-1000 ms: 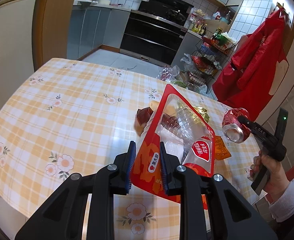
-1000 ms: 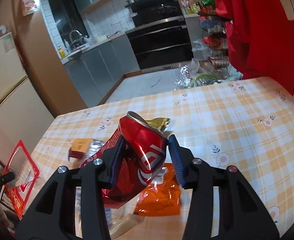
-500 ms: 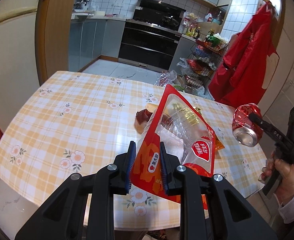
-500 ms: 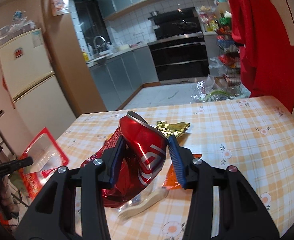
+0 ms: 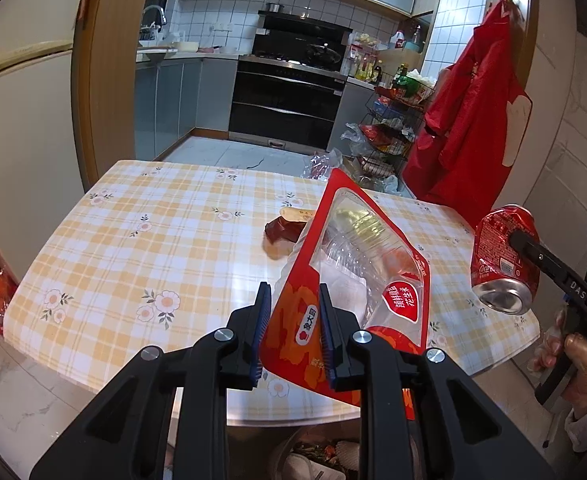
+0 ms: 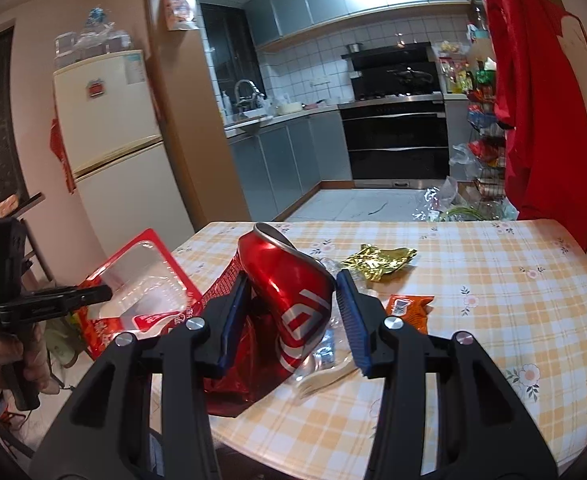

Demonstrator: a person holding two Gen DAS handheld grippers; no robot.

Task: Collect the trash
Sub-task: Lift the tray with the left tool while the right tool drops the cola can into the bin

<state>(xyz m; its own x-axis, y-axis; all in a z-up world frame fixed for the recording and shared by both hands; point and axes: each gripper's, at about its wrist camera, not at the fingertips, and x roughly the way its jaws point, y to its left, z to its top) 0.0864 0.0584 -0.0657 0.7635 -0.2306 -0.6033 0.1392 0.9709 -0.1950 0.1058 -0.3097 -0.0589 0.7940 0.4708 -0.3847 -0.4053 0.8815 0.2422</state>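
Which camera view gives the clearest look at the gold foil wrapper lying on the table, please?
The right wrist view shows it best: the gold foil wrapper lies crumpled and unobstructed on the checked tablecloth, beyond the red can. In the left wrist view only a gold glint shows through the clear window of the red snack bag.

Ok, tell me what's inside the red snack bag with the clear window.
Through the window of the red snack bag, held by the left hand-held gripper, a clear plastic tray shows. Any contents behind the red printed part are hidden.
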